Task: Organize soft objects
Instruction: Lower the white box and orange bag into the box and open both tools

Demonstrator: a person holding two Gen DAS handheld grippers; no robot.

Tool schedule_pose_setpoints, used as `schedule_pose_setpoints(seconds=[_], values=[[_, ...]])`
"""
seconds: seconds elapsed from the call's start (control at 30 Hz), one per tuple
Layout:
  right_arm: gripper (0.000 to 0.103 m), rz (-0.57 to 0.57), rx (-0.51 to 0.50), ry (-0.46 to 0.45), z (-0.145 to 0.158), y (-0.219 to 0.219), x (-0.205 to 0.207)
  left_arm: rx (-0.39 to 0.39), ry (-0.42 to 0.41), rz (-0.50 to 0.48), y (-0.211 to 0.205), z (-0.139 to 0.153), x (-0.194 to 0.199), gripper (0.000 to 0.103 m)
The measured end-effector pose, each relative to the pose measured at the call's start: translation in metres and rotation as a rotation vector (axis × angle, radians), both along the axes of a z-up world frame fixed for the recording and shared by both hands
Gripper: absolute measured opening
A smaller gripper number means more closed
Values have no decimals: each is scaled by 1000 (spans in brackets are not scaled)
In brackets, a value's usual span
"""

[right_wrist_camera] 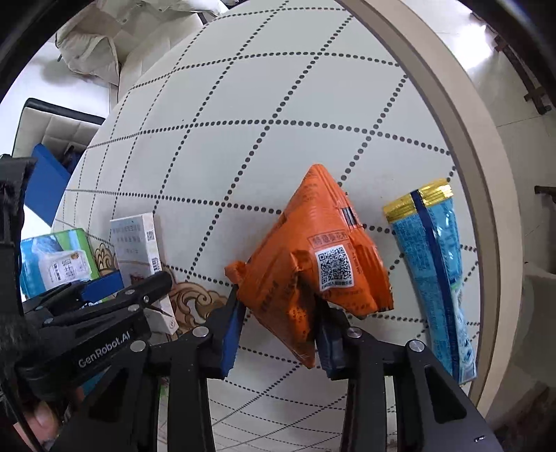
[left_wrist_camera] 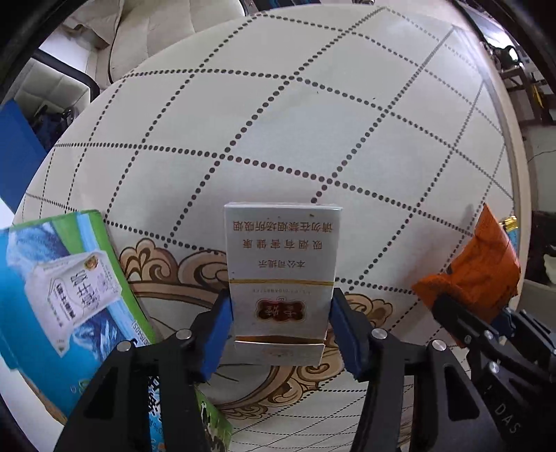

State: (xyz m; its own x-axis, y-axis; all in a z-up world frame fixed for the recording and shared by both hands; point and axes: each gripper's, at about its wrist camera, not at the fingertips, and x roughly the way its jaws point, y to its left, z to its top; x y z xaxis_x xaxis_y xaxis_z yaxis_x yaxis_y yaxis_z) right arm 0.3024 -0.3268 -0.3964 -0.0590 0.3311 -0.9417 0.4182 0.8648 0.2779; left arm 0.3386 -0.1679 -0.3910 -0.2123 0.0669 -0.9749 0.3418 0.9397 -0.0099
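My left gripper (left_wrist_camera: 280, 313) is shut on a silver cigarette pack (left_wrist_camera: 281, 264) with red Chinese print, held upright above the round table (left_wrist_camera: 278, 114). The pack also shows in the right wrist view (right_wrist_camera: 137, 250). My right gripper (right_wrist_camera: 278, 327) is shut on a crumpled orange snack bag (right_wrist_camera: 312, 257) with a QR code, lifted off the table. That bag shows at the right edge of the left wrist view (left_wrist_camera: 479, 274). A blue snack pouch (right_wrist_camera: 434, 271) with a gold top lies flat near the table's right rim.
A blue-green milk carton box (left_wrist_camera: 62, 306) lies at the left by the left gripper, and also shows in the right wrist view (right_wrist_camera: 55, 257). The table has a dotted diamond pattern and a beige rim (right_wrist_camera: 486, 194). A cream sofa (left_wrist_camera: 146, 31) and a blue panel (left_wrist_camera: 17, 153) stand beyond.
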Motion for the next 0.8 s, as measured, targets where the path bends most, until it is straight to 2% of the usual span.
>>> schedule_pose_setpoints(seconds=[0.1, 0.23, 0.37, 0.4, 0.47, 0.57, 0.67, 0.8], values=[[39, 5, 6, -30, 18, 2, -7, -38, -14, 34, 11, 18, -17, 53], [39, 36, 14, -97, 58, 9, -20, -133, -63, 84, 24, 67, -28, 53], [39, 87, 33, -168, 109, 29, -31, -238, -165, 129, 52, 137, -48, 53], [39, 104, 40, -189, 123, 39, -33, -251, -187, 136, 59, 155, -38, 53], [38, 147, 43, -224, 149, 61, -39, -284, -237, 148, 83, 189, -44, 53], [38, 212, 68, -260, 178, 93, -41, -284, -301, 157, 121, 226, -53, 53], [38, 275, 110, -273, 192, 144, -42, -268, -347, 187, 162, 246, -63, 53], [38, 349, 155, -263, 185, 225, -45, -202, -363, 226, 232, 218, -72, 53]])
